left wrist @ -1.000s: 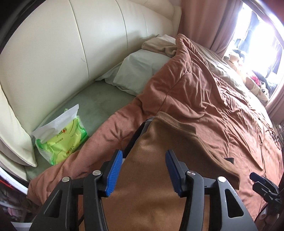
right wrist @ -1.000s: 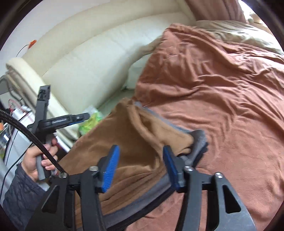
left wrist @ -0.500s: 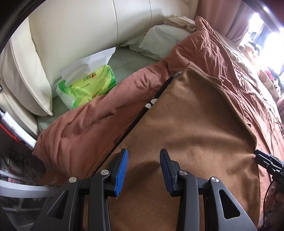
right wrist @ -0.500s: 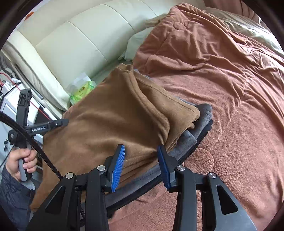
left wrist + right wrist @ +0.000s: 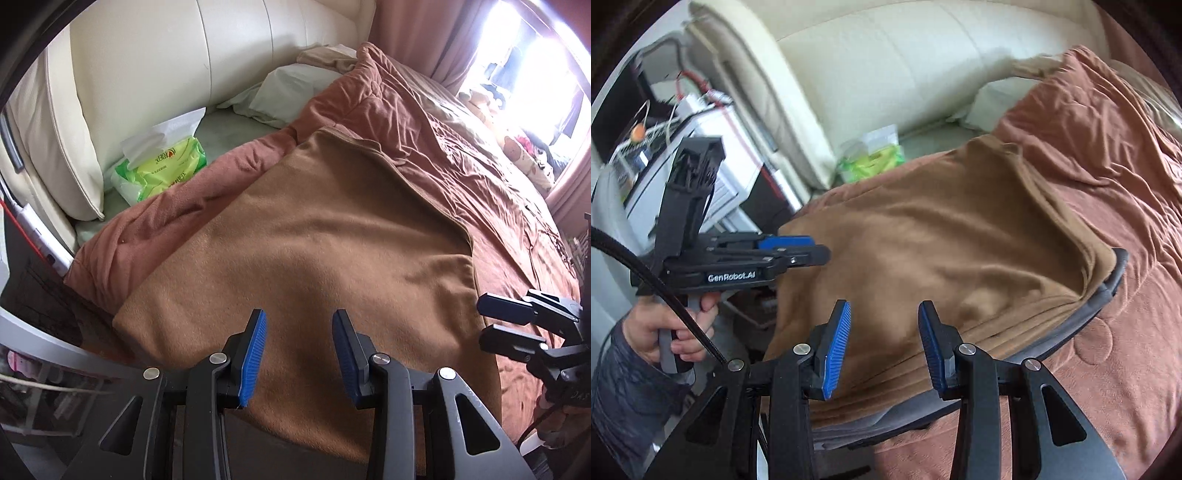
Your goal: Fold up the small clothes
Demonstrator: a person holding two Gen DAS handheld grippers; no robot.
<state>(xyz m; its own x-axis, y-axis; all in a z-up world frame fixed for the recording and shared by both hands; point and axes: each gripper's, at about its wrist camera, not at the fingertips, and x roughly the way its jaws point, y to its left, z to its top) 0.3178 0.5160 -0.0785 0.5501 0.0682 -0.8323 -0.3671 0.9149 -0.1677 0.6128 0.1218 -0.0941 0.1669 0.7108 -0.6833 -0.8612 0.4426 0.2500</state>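
Observation:
A tan-brown garment [image 5: 325, 240] lies spread flat on the rust-brown bedspread [image 5: 461, 147], its near edge hanging over the bed's side. In the right wrist view the garment [image 5: 942, 236] lies on top of a grey folded piece [image 5: 1108, 291] that shows along its right and near edges. My left gripper [image 5: 298, 354] is open and empty just above the garment's near edge. My right gripper [image 5: 882, 349] is open and empty above the garment's near right edge. It also shows in the left wrist view [image 5: 517, 325], and the left gripper shows in the right wrist view [image 5: 798, 251].
A green and white tissue pack [image 5: 162, 166] lies on the pale sheet beside the cream headboard [image 5: 166, 66]. A pale pillow [image 5: 291, 92] lies further along. A white bedside unit with cables [image 5: 683, 122] stands left of the bed. A bright window [image 5: 528, 66] is at the far right.
Both grippers have pulled back toward the bed's near edge. The garment's folded-over top part is now spread out flat and covers more of the grey piece.

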